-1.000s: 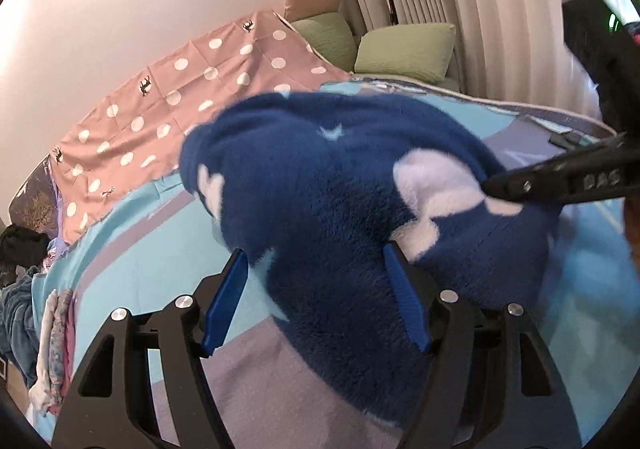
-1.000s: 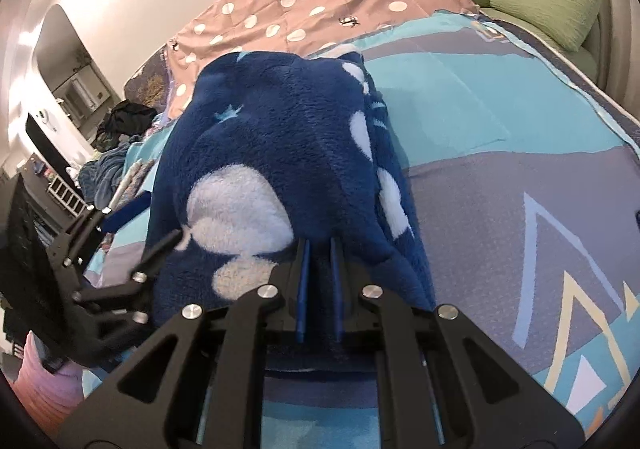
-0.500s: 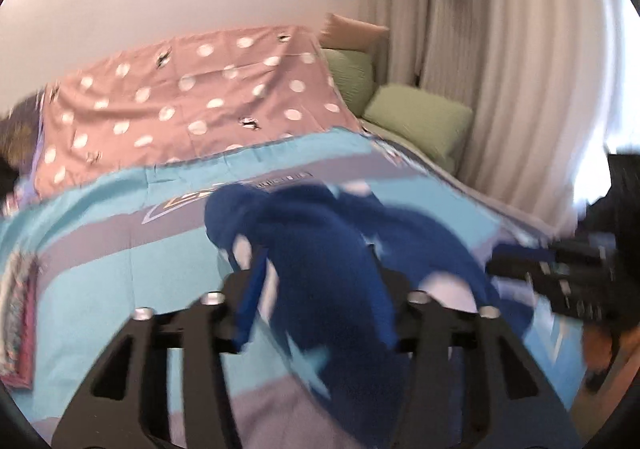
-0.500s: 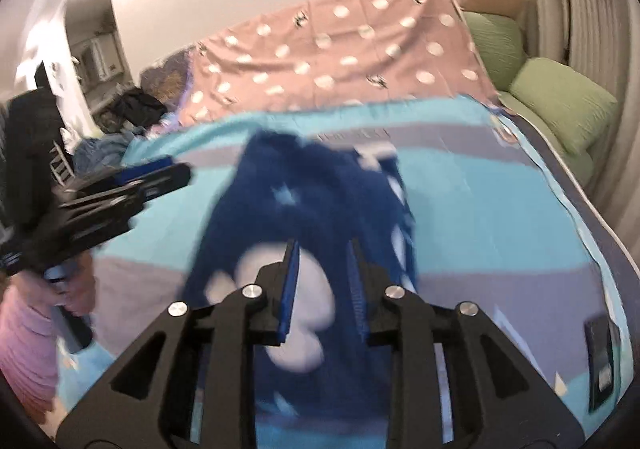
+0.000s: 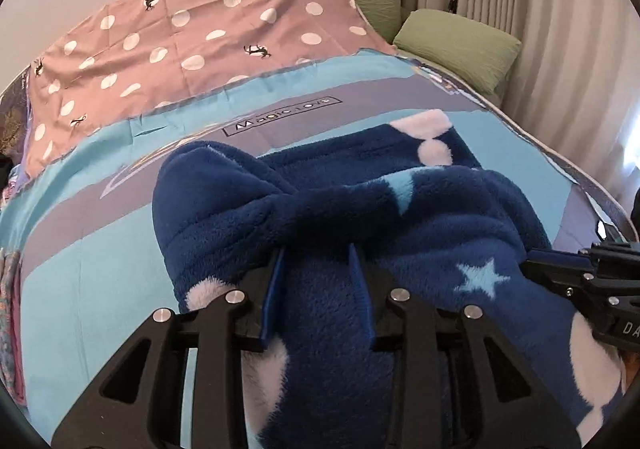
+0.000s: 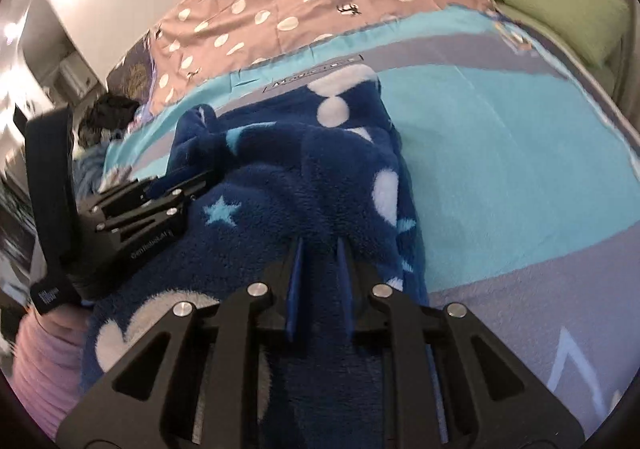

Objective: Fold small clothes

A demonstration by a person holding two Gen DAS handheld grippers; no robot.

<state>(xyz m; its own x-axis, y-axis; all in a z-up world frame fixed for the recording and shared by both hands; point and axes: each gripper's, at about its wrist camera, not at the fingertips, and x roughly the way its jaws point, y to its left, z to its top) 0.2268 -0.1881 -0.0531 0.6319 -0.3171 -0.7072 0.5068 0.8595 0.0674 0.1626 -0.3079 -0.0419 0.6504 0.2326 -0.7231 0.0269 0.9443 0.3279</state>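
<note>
A dark blue fleece garment with white spots and light blue stars lies bunched on the bed; it also shows in the right wrist view. My left gripper is shut on a thick fold of the fleece near its near edge. My right gripper is shut on another fold of the same garment. The right gripper also shows at the right edge of the left wrist view, and the left gripper at the left of the right wrist view, both against the fleece.
The bed has a turquoise and grey cover with a pink polka-dot sheet behind. Green pillows lie at the far right by curtains. Dark clothes sit at the bed's far left.
Both grippers have closed on the fleece and moved down and forward with it. The garment now lies lower and more spread along the bed than half a second ago.
</note>
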